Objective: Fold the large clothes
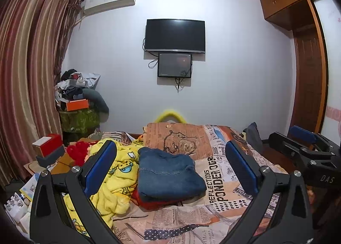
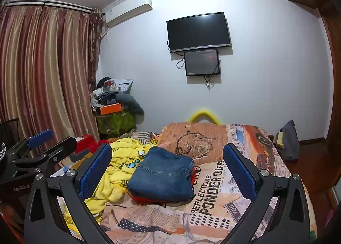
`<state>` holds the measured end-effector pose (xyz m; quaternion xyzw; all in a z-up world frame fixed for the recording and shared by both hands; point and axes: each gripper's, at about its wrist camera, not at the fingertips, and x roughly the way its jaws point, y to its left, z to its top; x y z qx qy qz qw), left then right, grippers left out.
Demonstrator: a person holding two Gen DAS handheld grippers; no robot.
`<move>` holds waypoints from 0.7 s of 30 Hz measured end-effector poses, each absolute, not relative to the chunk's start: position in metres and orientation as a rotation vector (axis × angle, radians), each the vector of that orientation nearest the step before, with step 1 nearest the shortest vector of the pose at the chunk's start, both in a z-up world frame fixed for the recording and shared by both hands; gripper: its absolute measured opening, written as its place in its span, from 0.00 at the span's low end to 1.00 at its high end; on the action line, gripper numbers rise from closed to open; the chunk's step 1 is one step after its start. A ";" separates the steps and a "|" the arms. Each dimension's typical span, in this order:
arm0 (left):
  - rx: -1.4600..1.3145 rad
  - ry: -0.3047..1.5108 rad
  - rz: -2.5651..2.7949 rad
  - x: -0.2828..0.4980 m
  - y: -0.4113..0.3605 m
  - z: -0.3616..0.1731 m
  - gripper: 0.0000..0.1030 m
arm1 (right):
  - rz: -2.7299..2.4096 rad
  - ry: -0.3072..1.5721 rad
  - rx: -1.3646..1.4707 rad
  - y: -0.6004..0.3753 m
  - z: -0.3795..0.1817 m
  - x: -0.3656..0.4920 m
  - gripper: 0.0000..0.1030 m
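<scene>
A folded blue denim garment (image 1: 169, 174) (image 2: 163, 176) lies on the bed, stacked on a red folded piece (image 1: 153, 202) (image 2: 149, 200). A crumpled yellow cartoon-print fleece garment (image 1: 116, 176) (image 2: 119, 168) lies just left of the stack. My left gripper (image 1: 170, 158) is open, held above the near part of the bed, its blue-padded fingers (image 1: 100, 169) framing the denim with nothing between them. My right gripper (image 2: 167, 159) is open too, also empty and short of the stack. Each gripper shows at the edge of the other's view: the right gripper (image 1: 307, 146), the left gripper (image 2: 44, 146).
The bed carries a newspaper-print cover (image 1: 215, 188) (image 2: 211, 197). A red box (image 1: 50, 145) and papers sit to the left by striped curtains (image 1: 27, 73). A heap of clutter (image 1: 81, 99) fills the far left corner. A dark bag (image 2: 287, 141) stands at the bed's right, beside a wooden wardrobe (image 1: 307, 69).
</scene>
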<state>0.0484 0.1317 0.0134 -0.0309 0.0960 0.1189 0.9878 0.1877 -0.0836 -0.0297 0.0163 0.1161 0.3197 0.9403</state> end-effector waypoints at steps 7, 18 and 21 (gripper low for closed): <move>-0.076 0.199 0.216 0.049 0.136 0.013 0.99 | 0.651 0.239 0.045 -0.085 -0.029 0.189 1.00; -0.077 0.208 0.178 0.050 0.138 0.011 1.00 | 0.647 0.239 0.061 -0.086 -0.028 0.189 1.00; -0.077 0.208 0.176 0.050 0.138 0.011 1.00 | 0.645 0.241 0.062 -0.086 -0.029 0.189 1.00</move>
